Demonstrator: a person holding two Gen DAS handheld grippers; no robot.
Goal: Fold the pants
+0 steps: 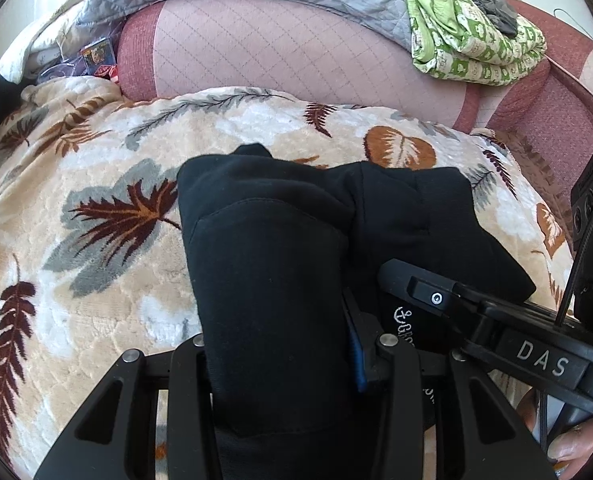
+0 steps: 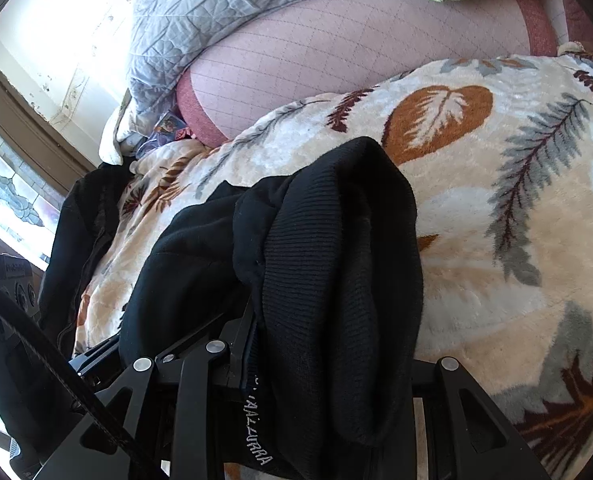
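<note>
Fabric of the black cotton pants is bunched and clamped in both claws: the left gripper pinches one thick fold, the right gripper the ribbed waistband end. The pants hang over the cream leaf-patterned plush blanket, toward its near edge.

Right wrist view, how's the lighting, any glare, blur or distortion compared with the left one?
Right wrist view: the window at left is blown out white, and the black pants keep only faint rib texture. Left wrist view: even daylight, no glare, but the pants read as a near-featureless dark mass. Both views: strong fisheye bending with dark corners, and the leaf-print blanket stays sharp.
</note>
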